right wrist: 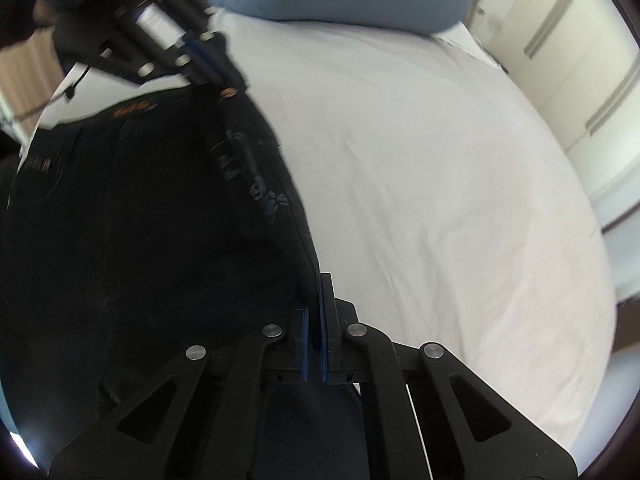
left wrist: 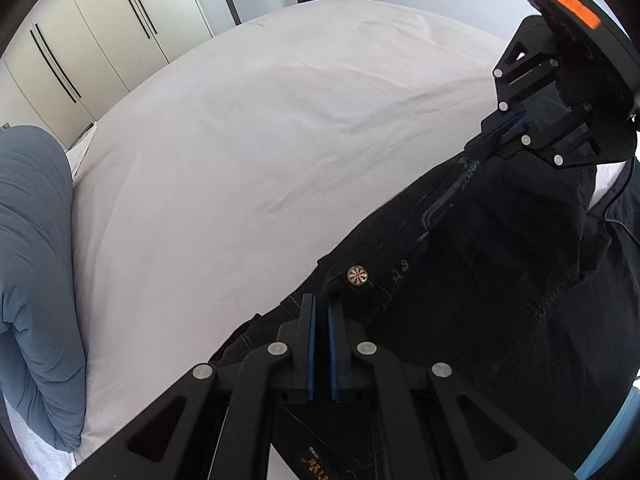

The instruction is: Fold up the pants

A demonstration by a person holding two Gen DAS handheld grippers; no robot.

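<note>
Black jeans (left wrist: 500, 280) held up by the waistband over a bed w/ white sheet (left wrist: 248, 152); the rest of the fabric hangs down and fills the lower right of the left wrist view.

Left gripper (left wrist: 322, 308): jaws pressed together, pinching the waistband just beside the metal button (left wrist: 357, 274). In the right wrist view the same gripper (right wrist: 216, 76) shows top left, blurred, clamped on the waistband edge near orange stitching.

Right gripper (right wrist: 316, 300): jaws nearly closed, pinching the other end of the waistband; dark cloth sits between the blue pads (right wrist: 325, 320). In the left wrist view it (left wrist: 496, 136) appears top right, biting the far waistband corner. Waistband stretches fairly taut between the two grippers.

Blue-grey duvet (left wrist: 36, 272) bunched at the bed's edge, well apart from the jeans. Cream wardrobe (left wrist: 100, 40) w/ dark bar handles behind the bed.
</note>
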